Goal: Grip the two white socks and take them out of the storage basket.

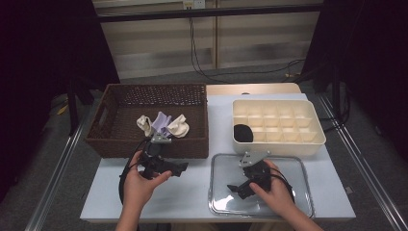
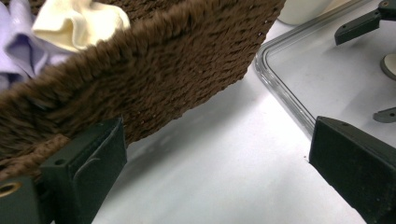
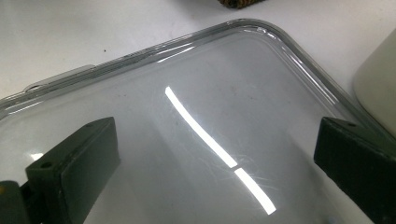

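A brown wicker basket (image 1: 144, 144) stands at the left of the white table and holds two cream rolled socks (image 1: 179, 126) and a lavender one (image 1: 161, 122). My left gripper (image 1: 182, 168) is open just in front of the basket, with nothing between its fingers. In the left gripper view the gripper (image 2: 217, 154) faces the basket's wall (image 2: 154, 70), with a cream sock (image 2: 79, 21) and the lavender sock (image 2: 18, 46) above it. My right gripper (image 1: 235, 190) hovers open over a clear lid (image 1: 288, 192). The right gripper view has that gripper (image 3: 215, 154) empty above the lid (image 3: 210, 93).
A cream compartment box (image 1: 317, 139) sits at the back right, with a black item (image 1: 243, 133) in its near-left cell. Its wall (image 3: 373, 88) is close beside the lid. The right gripper's tips (image 2: 359, 23) show over the lid's rim (image 2: 280, 88). Bare table lies between the hands.
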